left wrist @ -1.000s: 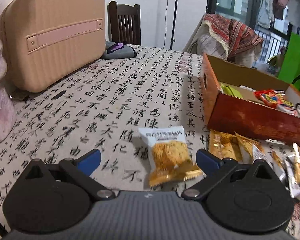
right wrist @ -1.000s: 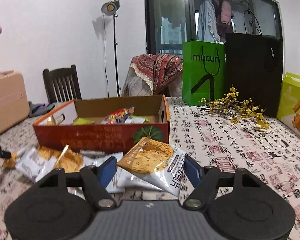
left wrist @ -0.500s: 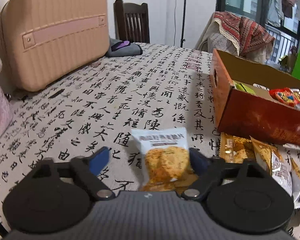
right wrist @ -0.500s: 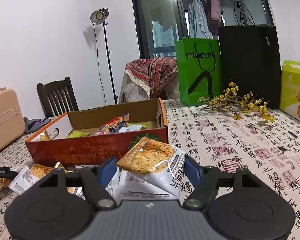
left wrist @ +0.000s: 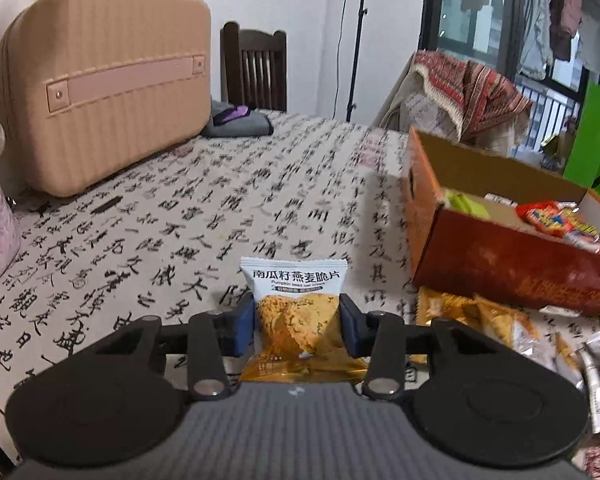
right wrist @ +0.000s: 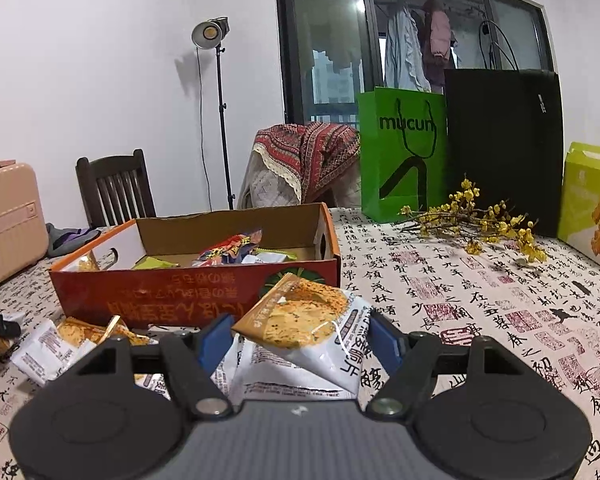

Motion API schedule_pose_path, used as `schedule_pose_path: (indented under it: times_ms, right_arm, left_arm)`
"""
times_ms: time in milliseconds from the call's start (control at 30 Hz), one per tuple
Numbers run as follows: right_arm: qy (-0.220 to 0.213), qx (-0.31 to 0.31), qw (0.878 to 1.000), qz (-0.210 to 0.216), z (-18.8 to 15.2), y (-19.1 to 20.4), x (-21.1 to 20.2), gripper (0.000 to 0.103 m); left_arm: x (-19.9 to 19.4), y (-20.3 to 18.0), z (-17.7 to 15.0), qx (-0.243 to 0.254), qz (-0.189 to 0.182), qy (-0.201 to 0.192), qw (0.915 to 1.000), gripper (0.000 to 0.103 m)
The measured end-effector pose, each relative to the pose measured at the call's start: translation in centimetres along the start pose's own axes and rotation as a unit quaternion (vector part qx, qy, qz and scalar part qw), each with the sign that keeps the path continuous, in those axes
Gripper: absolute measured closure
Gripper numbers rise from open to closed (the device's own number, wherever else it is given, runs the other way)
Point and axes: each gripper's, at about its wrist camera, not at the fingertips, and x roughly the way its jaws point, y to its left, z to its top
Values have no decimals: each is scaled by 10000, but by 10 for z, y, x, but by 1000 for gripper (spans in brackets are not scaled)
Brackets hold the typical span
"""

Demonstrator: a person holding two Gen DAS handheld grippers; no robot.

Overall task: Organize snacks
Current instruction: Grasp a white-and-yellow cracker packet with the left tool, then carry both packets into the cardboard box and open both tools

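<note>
A table draped in a calligraphy-print cloth (left wrist: 228,208) carries a peach hard-shell case (left wrist: 104,80), folded grey fabric (left wrist: 240,124) and an open orange cardboard box (right wrist: 204,280). Loose snack packets (right wrist: 56,344) lie against the box front, while yellow blossom sprigs (right wrist: 480,220), a green bag (right wrist: 400,152) and a black bag (right wrist: 504,148) stand further along

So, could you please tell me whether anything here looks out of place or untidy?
Yes: several snack packets lie scattered on the tablecloth in front of the red cardboard box rather than inside it, some overlapping. A loose yellow flower sprig also lies on the cloth.
</note>
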Motion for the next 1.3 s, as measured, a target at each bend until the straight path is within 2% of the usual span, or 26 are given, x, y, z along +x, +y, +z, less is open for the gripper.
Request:
schedule_pose_path:
  times_ms: [333, 567, 767, 1033, 1167, 1300]
  right_arm:
    - [-240, 59, 9994, 231, 20, 5, -21, 30]
    - [-549, -47, 9976, 413, 55, 16, -22, 30]
    - [-437, 194, 9969, 619, 83, 15, 3, 31]
    - [-330, 380, 9964, 675, 113, 20, 45, 31]
    - [-240, 360, 9976, 549, 114, 24, 78, 31]
    - [-166, 483, 9972, 544, 96, 17, 103, 31]
  left_arm:
    - [-42, -22, 28, 106, -547, -518, 9971, 60]
    - [-47, -58, 44, 191, -1048, -556, 9928, 60]
    - [-45, -91, 57, 258, -1360, -572, 9887, 60]
    - [-30, -125, 82, 253, -1467, -657, 9867, 60]
    - [-13, -139, 88, 255, -1415, -693, 9872, 60]
    - [10, -139, 81, 233, -1381, -734, 9874, 60]
